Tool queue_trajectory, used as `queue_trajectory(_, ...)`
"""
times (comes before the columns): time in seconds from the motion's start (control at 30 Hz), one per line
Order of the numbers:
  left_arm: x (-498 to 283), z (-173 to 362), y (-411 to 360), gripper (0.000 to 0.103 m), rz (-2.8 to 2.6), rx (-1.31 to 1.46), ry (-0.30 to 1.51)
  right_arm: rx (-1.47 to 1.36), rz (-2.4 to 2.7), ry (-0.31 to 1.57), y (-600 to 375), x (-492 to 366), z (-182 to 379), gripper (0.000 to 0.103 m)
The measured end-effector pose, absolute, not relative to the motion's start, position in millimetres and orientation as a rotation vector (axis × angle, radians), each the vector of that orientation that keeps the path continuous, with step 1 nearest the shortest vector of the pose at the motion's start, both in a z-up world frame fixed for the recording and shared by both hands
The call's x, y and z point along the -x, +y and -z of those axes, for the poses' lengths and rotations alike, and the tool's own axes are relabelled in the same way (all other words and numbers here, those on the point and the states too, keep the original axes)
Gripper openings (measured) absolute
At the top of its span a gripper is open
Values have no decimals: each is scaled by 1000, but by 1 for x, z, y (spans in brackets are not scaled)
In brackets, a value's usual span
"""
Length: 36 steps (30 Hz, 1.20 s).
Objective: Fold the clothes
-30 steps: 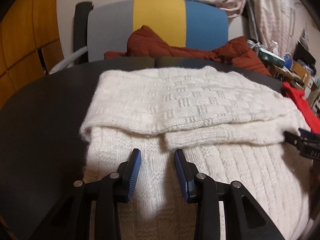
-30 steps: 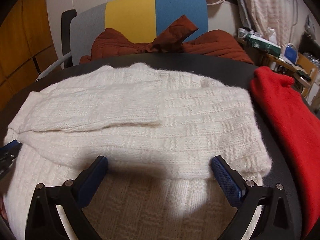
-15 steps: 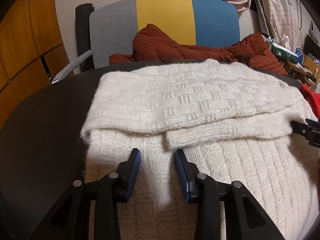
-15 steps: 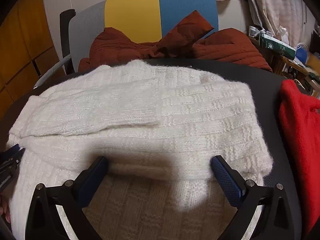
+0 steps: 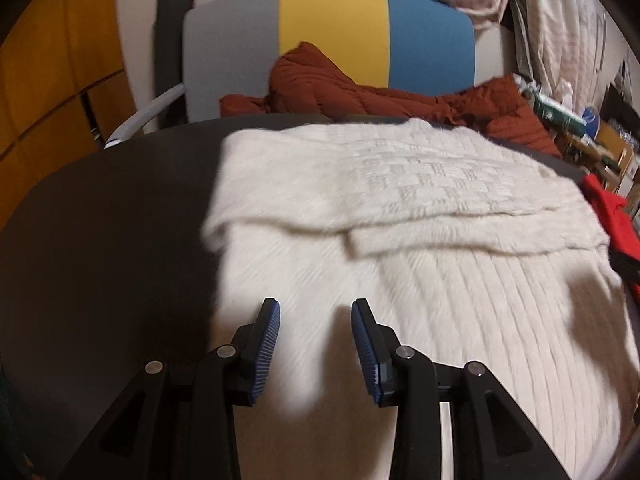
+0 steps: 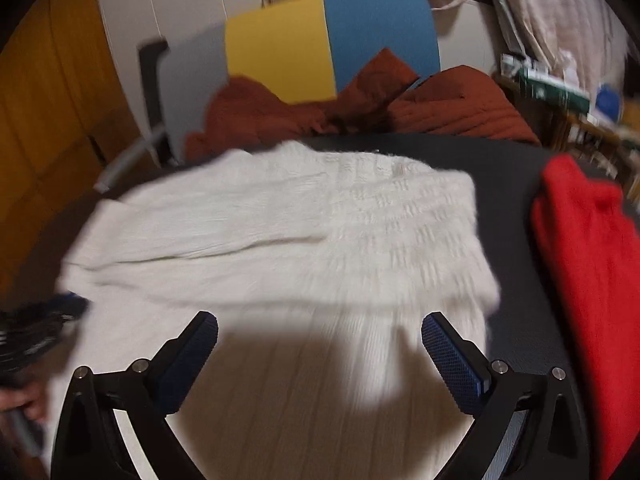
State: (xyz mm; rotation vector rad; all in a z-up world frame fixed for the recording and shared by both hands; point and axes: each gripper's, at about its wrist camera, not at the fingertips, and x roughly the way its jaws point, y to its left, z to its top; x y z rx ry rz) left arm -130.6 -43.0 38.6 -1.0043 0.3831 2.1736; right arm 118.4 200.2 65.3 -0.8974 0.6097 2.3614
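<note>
Lying sleeves-folded on the table, cream knit sweater, beneath both spread, empty tools.

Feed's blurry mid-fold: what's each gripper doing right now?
Left gripper: open, narrow gap, holding nothing, above the white knit sweater.
Right gripper: wide open, holding nothing, above the same sweater.

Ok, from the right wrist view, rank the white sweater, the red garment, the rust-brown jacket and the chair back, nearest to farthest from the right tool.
1. White sweater, directly under the open right tool.
2. Red garment, on the table to the right.
3. Rust-brown jacket, past the table's far edge.
4. Chair back, behind the jacket.
</note>
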Motion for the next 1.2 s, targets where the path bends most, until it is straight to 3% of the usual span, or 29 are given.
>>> queue_trajectory(0.17,118,-36,-114,38,-2219,1022,255,837,-2352,733,167,-194,-63,103)
queue_trajectory(0.47,82,-22,-202,39,-2135,1070,13,689,-2270,1129,152,-297,-41,102)
queue_trajectory(0.53,76,-21,-213,40,-2088,1082,-11,659,-2285,1231,147,-308,-34,99)
queue_trajectory(0.6,73,-20,-217,40,-2034,1103,-41,646,-2309,1307,141,-314,-26,89)
queue_trajectory(0.7,73,-16,-223,40,-1963,1131,-108,671,-2342,1352,131,-313,-18,80)
queue_trajectory(1.03,64,-10,-227,40,-1860,1188,-157,831,-2401,1353,109,-300,-2,77)
queue_trajectory(1.2,61,-8,-226,37,-1849,1222,-144,887,-2392,1363,106,-296,4,61)
